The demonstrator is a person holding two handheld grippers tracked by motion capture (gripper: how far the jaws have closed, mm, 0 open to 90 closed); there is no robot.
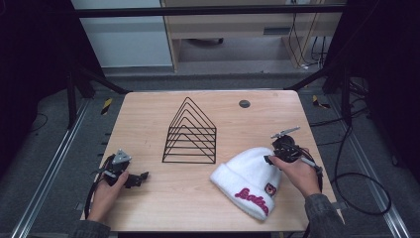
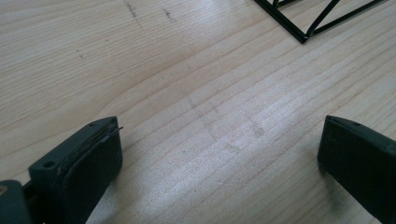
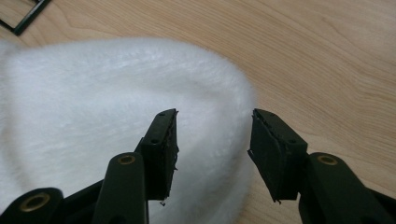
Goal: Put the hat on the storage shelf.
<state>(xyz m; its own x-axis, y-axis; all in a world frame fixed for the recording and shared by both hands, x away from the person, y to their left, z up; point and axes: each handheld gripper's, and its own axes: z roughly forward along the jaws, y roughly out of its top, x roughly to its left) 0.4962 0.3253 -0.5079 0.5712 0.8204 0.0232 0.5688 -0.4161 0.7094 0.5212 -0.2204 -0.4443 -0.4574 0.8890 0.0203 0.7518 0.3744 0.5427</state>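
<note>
A fluffy white hat [image 1: 250,178] lay at four o'clock on the wooden worktop [image 1: 163,198]; both hand-held grippers, left [image 2: 219,154] and right [image 3: 212,140], gaped apart.

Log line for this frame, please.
left gripper: open, over bare table | right gripper: open, at hat crown | rack: upright, mid-table

A wire rack [image 1: 190,133] stands at the centre of the table [image 1: 148,106]. A hat [image 1: 247,181] lies lower right of it. The left gripper [image 1: 138,179] rests at lower left; the right gripper [image 1: 270,158] sits at the hat's right edge.
</note>
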